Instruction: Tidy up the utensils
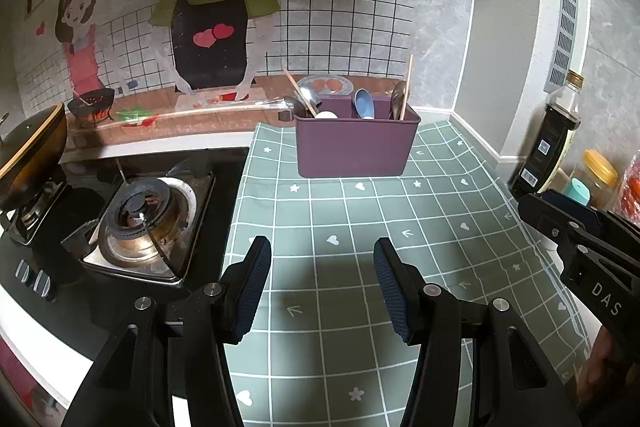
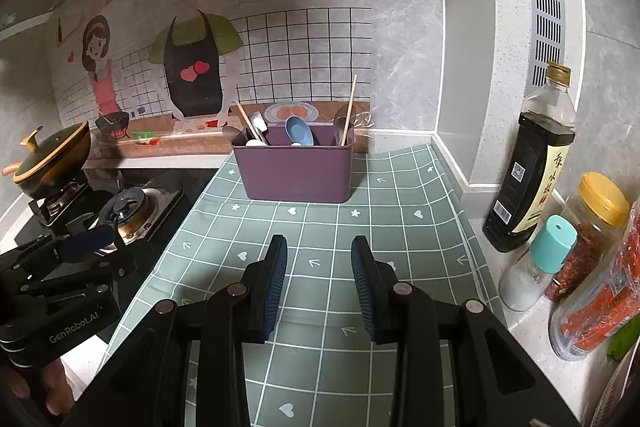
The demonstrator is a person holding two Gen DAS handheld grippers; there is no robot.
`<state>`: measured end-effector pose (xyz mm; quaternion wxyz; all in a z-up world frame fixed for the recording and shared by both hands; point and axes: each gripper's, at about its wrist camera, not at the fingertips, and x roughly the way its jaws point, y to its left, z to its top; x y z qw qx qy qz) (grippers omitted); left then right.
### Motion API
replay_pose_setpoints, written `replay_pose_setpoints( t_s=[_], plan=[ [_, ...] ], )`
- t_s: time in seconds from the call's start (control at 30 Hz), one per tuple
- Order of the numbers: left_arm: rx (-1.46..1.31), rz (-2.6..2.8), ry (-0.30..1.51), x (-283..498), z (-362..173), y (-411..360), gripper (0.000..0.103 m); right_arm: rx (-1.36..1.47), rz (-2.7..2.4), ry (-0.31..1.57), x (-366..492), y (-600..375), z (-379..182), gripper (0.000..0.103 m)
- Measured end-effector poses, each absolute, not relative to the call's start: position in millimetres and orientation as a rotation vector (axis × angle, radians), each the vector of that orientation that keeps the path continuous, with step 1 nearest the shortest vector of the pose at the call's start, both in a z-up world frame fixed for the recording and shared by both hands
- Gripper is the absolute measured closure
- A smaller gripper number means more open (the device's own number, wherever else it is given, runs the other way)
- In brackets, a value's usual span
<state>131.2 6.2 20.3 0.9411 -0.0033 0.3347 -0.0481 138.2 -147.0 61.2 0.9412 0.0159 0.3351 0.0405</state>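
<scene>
A purple utensil holder [image 1: 354,147] stands at the back of the green checked mat [image 1: 360,247], near the wall; it also shows in the right wrist view [image 2: 296,169]. It holds a blue spoon [image 1: 364,103], metal spoons [image 1: 398,99], wooden chopsticks [image 1: 407,83] and a white spoon [image 1: 326,115]. My left gripper [image 1: 322,259] is open and empty above the mat, well short of the holder. My right gripper [image 2: 319,255] is open and empty too, over the mat in front of the holder. Each gripper shows at the edge of the other's view.
A gas stove [image 1: 140,223] lies left of the mat, with a black pot [image 1: 28,155] on the far burner. A soy sauce bottle [image 2: 532,167], a salt shaker [image 2: 536,263] and spice jars [image 2: 588,239] stand along the right wall.
</scene>
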Motion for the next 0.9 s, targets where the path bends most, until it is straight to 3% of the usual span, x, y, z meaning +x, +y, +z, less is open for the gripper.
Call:
replay_pose_setpoints(
  t_s=[0.9],
  plan=[
    [-0.024, -0.104, 0.704, 127.9, 16.1, 4.5, 0.049, 0.047, 0.062, 0.688, 132.9, -151.8, 59.4, 0.071]
  ],
)
